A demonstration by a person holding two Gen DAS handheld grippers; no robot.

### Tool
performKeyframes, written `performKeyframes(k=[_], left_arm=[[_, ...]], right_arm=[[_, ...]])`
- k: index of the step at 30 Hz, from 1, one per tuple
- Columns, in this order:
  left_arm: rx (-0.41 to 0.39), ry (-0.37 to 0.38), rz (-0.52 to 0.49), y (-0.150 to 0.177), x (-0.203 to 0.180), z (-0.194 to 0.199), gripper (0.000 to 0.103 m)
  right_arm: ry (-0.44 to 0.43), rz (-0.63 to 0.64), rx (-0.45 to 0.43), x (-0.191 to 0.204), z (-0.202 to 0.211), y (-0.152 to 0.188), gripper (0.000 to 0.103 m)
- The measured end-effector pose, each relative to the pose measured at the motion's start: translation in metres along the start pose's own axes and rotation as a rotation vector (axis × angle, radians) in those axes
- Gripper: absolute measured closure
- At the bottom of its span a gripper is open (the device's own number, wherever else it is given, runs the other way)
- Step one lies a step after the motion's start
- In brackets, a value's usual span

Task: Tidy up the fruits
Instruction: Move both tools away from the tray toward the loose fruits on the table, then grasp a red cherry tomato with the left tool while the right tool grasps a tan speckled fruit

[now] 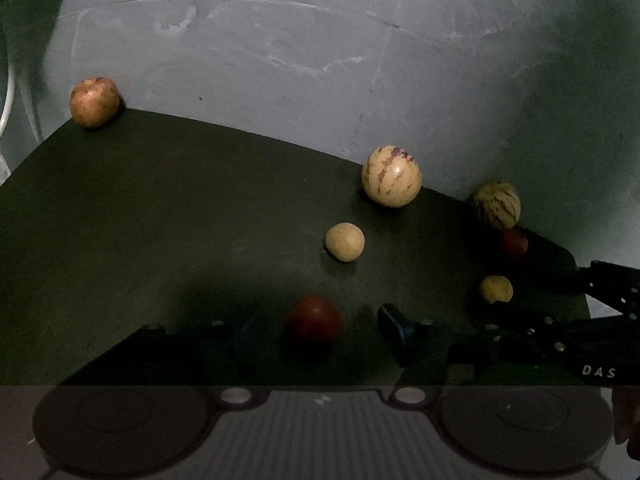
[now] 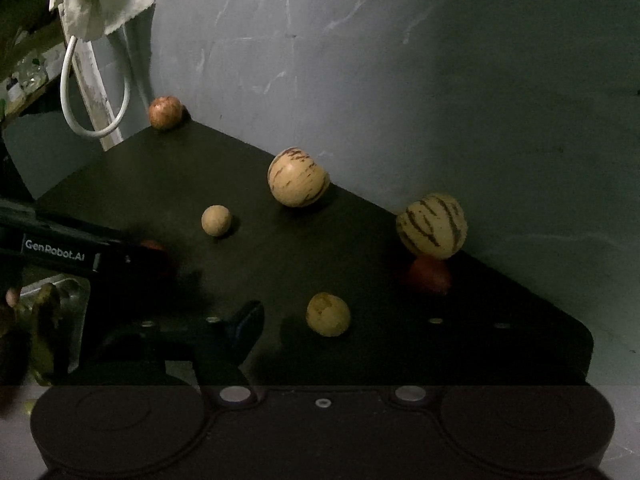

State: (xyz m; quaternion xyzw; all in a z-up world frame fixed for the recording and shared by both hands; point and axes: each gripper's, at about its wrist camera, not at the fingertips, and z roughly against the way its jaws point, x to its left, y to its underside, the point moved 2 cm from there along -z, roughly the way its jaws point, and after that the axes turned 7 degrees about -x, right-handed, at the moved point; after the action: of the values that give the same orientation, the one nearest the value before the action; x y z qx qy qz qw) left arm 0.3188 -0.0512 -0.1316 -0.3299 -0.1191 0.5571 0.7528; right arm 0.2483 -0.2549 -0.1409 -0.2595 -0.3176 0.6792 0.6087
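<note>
Dark red fruit (image 1: 314, 320) is sitting between the left gripper's (image 1: 320, 330) parted fingers near the table's (image 1: 160, 208) front edge, pads not touching it. Right gripper (image 2: 328, 320) is straddling a small yellow fruit (image 2: 328, 315) near the right corner; its right finger is too dark to see, so grip cannot be told.

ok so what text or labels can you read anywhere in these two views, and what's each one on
"GenRobot.AI": white lettering on the black body of the left gripper, seen from the right wrist view.
"DAS": white letters on the black body of the right gripper, cut off at the edge of the left wrist view, so probably part of a longer word.
No other text is visible.
</note>
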Motion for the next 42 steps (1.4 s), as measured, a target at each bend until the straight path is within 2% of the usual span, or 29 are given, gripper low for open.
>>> performKeyframes(k=[10, 13, 17, 22, 32, 42], left_arm=[[0.008, -0.014, -0.014, 0.004, 0.001, -0.006, 0.047], [0.019, -0.012, -0.011, 0.005, 0.002, -0.01, 0.056], [0.017, -0.018, -0.009, 0.006, 0.005, -0.011, 0.063], [0.016, -0.02, -0.009, 0.007, 0.006, -0.013, 0.069], [-0.006, -0.011, 0.008, 0.006, 0.004, -0.006, 0.07], [-0.074, -0.033, 0.055, 0.001, 0.0, 0.034, 0.07]], right_arm=[[0.002, 0.025, 0.015, 0.003, -0.013, 0.001, 0.048], [0.004, 0.039, 0.024, 0.004, -0.015, 0.001, 0.054], [0.004, 0.043, 0.033, 0.005, -0.018, 0.001, 0.058], [0.015, 0.061, 0.038, 0.007, -0.02, 0.002, 0.075], [-0.006, 0.052, 0.018, 0.011, -0.01, -0.002, 0.075], [-0.05, 0.042, -0.056, 0.018, 0.031, -0.023, 0.075]])
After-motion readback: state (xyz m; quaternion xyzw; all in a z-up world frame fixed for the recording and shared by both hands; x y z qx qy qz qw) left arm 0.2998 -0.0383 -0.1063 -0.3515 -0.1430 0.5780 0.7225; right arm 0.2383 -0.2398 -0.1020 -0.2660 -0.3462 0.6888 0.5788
